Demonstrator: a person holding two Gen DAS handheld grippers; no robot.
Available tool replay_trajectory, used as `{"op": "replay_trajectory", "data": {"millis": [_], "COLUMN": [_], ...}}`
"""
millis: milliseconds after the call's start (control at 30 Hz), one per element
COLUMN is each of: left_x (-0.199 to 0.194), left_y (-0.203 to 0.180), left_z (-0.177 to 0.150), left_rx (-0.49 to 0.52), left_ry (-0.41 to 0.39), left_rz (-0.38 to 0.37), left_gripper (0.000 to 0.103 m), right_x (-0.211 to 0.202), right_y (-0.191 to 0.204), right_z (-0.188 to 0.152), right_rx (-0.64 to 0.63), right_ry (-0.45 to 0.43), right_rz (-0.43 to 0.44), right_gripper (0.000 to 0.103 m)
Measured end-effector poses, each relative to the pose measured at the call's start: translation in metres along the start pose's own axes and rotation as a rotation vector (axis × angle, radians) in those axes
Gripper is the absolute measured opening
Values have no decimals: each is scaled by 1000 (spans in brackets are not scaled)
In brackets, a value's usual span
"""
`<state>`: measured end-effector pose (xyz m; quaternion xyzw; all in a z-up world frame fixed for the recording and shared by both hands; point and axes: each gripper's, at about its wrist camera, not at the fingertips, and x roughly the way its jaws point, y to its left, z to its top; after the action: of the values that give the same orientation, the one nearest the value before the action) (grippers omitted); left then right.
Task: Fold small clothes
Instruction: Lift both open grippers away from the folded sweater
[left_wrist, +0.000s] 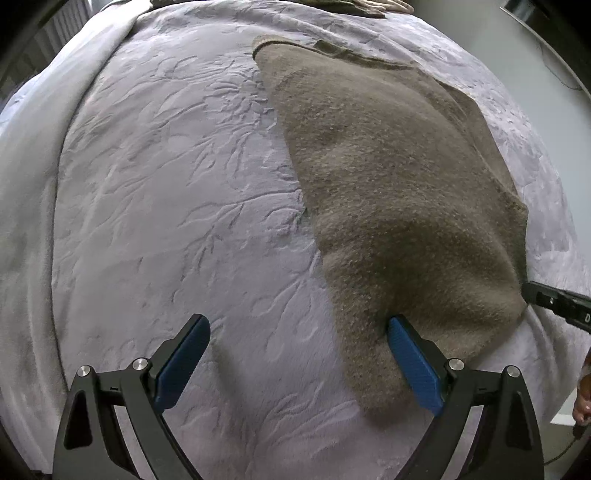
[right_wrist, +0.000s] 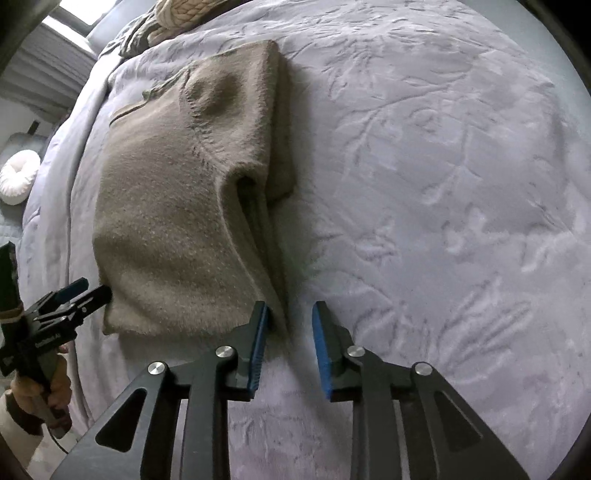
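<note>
A brown fuzzy garment (left_wrist: 399, 206) lies folded on a lavender embossed bedspread (left_wrist: 177, 192). My left gripper (left_wrist: 299, 325) is open; its right finger rests at the garment's near left corner, nothing between the pads. In the right wrist view the garment (right_wrist: 177, 206) lies ahead and left, with a folded sleeve edge along its right side. My right gripper (right_wrist: 290, 314) is open, its left finger touching the garment's near right corner. The left gripper (right_wrist: 85, 291) shows at the garment's other near corner. The right gripper's tip (left_wrist: 554, 299) shows at the right edge of the left wrist view.
More clothes (right_wrist: 166, 18) are piled at the far end of the bed. A white round cushion (right_wrist: 16, 177) lies off the bed to the left. The bedspread (right_wrist: 443, 184) stretches wide on the right. A hand (right_wrist: 40, 391) holds the left gripper.
</note>
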<state>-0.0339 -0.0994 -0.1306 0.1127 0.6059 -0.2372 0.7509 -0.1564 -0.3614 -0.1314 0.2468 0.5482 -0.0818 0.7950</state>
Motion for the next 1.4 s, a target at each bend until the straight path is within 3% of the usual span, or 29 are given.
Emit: {"op": "replay_trajectory", "data": {"millis": [400, 433, 533, 733, 900, 1100, 1400], "left_x": [-9, -10, -15, -24, -27, -28, -24], "left_y": [3, 3, 7, 17, 33, 44, 47], "left_z": [-2, -2, -7, -11, -9, -2, 8], "left_rx": [-8, -10, -10, -38, -121, -151, -178], "left_ry": [-13, -14, -16, -37, -48, -48, -22], "left_rz": [30, 33, 39, 58, 74, 113, 157], "left_gripper": [97, 97, 97, 97, 97, 103, 103], "right_x": [-35, -34, -34, -29, -23, -17, -14], "right_y": [-13, -10, -3, 8, 14, 22, 23], "right_z": [-7, -5, 0, 4, 8, 16, 37], "right_rx": [73, 71, 67, 62, 60, 41, 23], "right_ry": [-92, -94, -101, -100, -86, -80, -80], "right_rz": [-3, -1, 1, 21, 46, 79, 81], "right_gripper": [29, 30, 49, 51, 58, 80, 80]}}
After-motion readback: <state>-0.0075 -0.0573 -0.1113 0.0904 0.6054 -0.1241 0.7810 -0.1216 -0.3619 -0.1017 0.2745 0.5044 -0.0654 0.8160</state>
